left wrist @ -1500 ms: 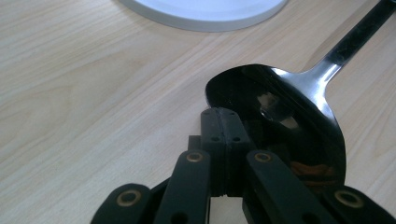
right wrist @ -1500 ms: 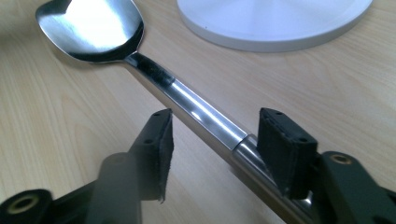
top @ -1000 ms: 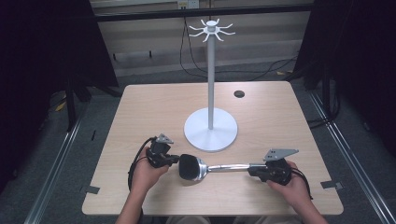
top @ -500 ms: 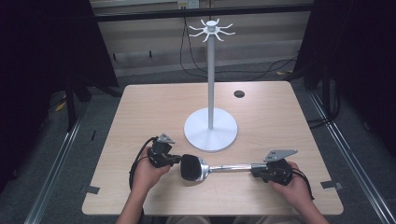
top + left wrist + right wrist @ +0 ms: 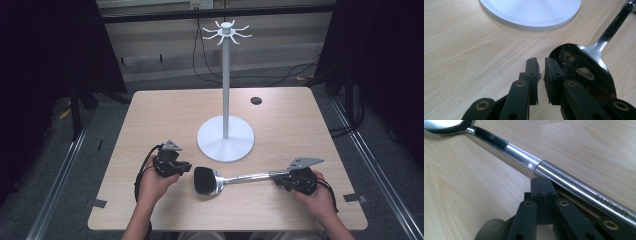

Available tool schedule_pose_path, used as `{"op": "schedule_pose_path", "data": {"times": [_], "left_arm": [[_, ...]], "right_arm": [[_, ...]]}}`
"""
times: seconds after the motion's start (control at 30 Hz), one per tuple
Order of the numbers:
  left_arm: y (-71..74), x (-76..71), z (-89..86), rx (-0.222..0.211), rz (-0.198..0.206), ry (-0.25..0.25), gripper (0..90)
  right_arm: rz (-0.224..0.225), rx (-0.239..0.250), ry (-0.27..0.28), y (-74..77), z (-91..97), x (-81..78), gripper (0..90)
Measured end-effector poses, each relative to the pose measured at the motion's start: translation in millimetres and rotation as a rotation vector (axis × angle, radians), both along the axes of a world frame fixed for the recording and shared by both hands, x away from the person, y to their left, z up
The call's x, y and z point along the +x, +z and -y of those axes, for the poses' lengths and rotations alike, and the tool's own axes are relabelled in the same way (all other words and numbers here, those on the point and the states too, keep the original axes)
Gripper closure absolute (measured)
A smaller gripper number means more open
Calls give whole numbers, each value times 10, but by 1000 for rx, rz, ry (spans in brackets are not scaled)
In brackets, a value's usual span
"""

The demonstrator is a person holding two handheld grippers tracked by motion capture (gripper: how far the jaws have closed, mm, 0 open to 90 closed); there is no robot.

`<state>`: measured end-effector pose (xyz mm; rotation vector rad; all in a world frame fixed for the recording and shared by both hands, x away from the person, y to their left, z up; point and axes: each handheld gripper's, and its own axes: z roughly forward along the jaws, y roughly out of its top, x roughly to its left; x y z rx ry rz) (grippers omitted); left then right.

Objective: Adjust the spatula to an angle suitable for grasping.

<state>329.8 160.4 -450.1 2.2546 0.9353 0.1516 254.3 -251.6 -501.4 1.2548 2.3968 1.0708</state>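
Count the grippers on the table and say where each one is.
2. The left gripper sits near the table's front left, beside the ladle's bowl. The right gripper is at the front right, at the ladle's handle end.

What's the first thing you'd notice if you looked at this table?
Probably the tall white stand in the middle of the wooden table, with little hooks fanning out at its top. In front of it lies a big shiny metal ladle, its bowl beside the left gripper and its handle reaching to the right gripper on the other side.
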Motion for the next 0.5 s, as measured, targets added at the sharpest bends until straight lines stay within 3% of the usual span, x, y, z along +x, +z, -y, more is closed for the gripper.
{"op": "schedule_pose_path", "data": {"times": [0.5], "left_arm": [[4, -28, 74, -23, -11, -33, 799]], "right_arm": [[26, 10, -62, -32, -22, 220, 900]]}}
